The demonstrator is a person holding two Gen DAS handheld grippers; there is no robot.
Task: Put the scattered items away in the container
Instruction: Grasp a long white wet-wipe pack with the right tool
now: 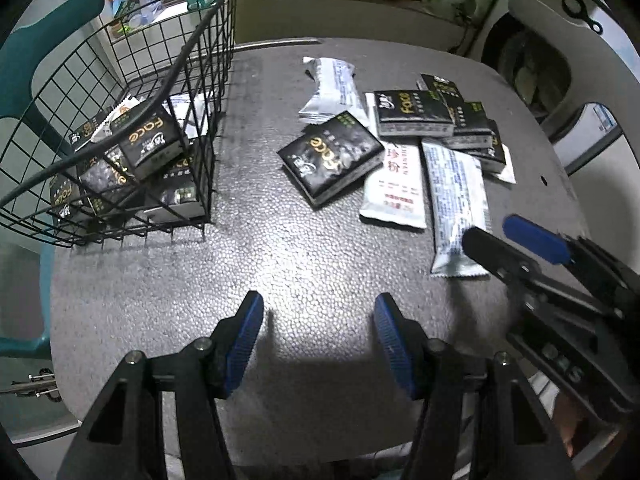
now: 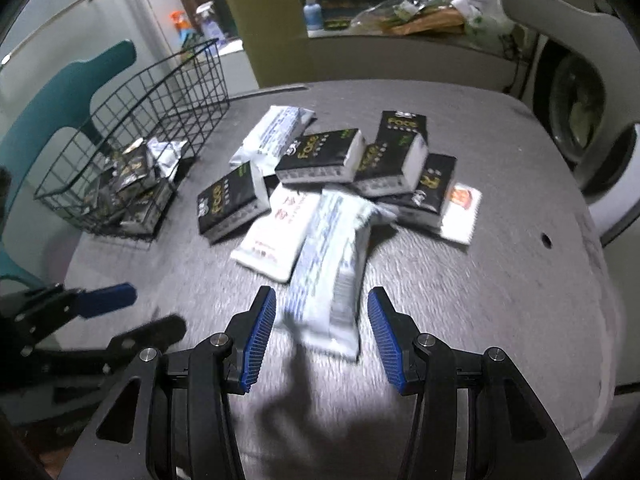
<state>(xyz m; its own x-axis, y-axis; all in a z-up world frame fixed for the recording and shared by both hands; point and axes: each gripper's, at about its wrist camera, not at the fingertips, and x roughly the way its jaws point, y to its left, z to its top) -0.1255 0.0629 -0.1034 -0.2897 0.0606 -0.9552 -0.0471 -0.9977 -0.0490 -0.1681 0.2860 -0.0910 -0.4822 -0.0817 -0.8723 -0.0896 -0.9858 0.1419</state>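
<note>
Hovering over the grey worktop (image 1: 304, 264), the left tongs (image 1: 319, 326) have their blue fingers apart with nothing between them. The right tongs (image 2: 322, 322) are apart too, and the near end of a long white packet (image 2: 328, 272) lies between the fingers; the picture is too blurry to tell if they touch it.

Just behind that long white packet lies a flat white pack with red writing (image 2: 276, 236), tucked partly under it. To the left of the long white packet sits a black tissue pack (image 2: 232, 202) with gold letters. Behind the packet, more black tissue packs (image 2: 384, 160) are heaped on one another, and another white packet (image 2: 272, 136) lies at the far left of the heap. A small white card (image 2: 460, 212) peeks out on the right of the heap.

Well to the left of the long white packet stands a black wire basket (image 1: 192, 80) at the worktop's edge. It holds several black packs (image 1: 148, 140) and a white one. Behind the basket is a teal chair (image 1: 48, 44).
</note>
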